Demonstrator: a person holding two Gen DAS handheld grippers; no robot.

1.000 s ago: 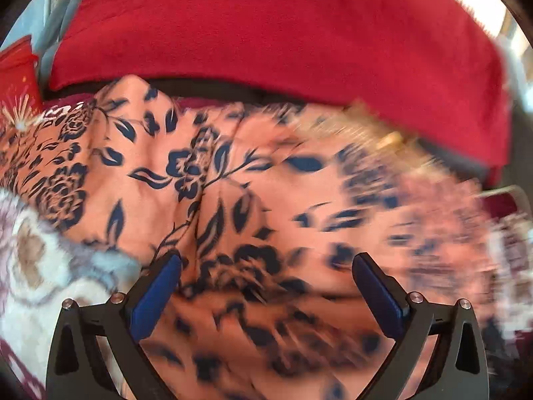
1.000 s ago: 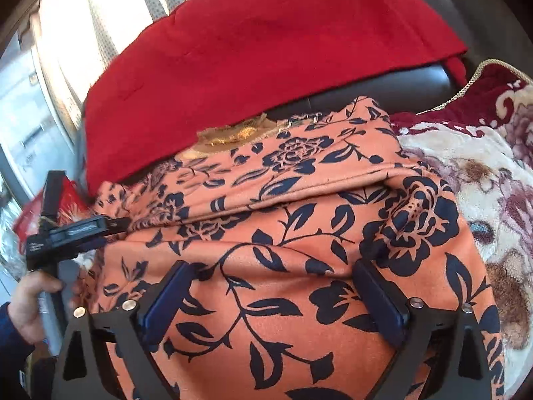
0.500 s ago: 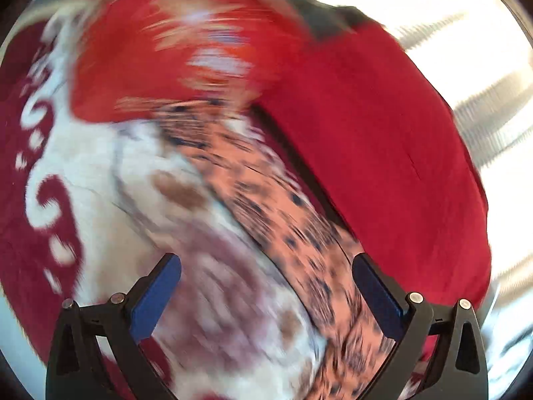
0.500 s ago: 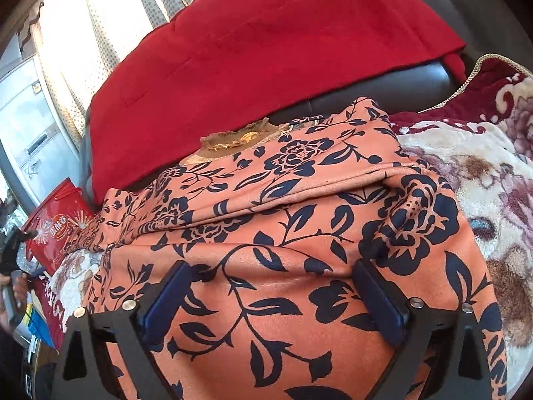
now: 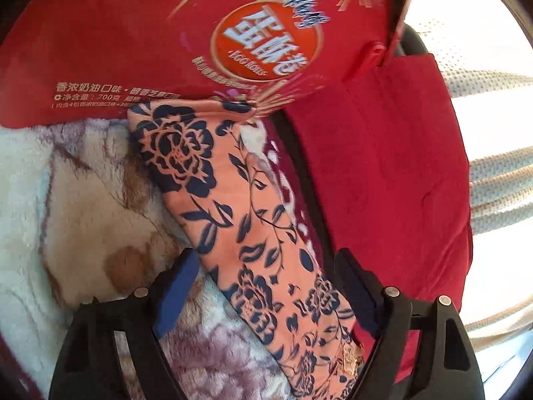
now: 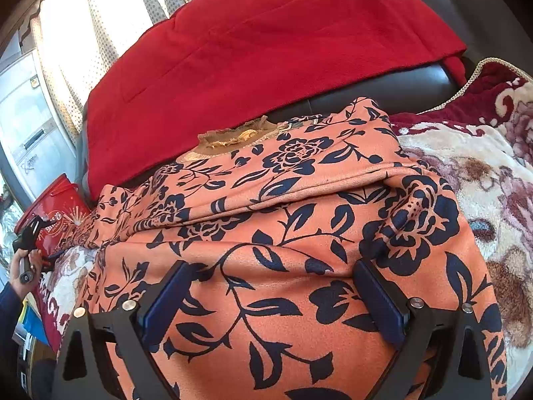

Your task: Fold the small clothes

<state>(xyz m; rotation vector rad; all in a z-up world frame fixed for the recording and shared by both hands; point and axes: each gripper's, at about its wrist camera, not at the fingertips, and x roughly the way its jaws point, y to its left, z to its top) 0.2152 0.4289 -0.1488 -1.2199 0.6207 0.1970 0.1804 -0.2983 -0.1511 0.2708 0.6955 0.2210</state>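
Looking down the left hand-held gripper (image 5: 263, 286), we see its jaws set apart and just now closing in, with a narrow strip of the orange floral garment (image 5: 233, 206) running between them; the blue pads (image 5: 175, 295) do not press on the cloth yet, so nothing is gripped. That strip lies on the cream and maroon plush blanket (image 5: 83, 206), and its far end reaches the foot of a red egg-roll tin (image 5: 186, 33) that fills the far side of the view. To the right sits a red fleece cover (image 5: 393, 173), with a dotted curtain (image 5: 493, 100) bright behind it. Over on the right hand-held gripper (image 6: 273, 300), we have the jaws spread wide over the main bulk of the garment (image 6: 299, 206), which is bunched in a mound with a fold across it and a gold trimmed neckline (image 6: 233, 136) at the far edge; the pads stand at either side of the cloth, and we cannot tell whether they touch it. At far left of this view, a hand (image 6: 25, 266) in a dark sleeve holds the other tool near the tin (image 6: 56, 213).
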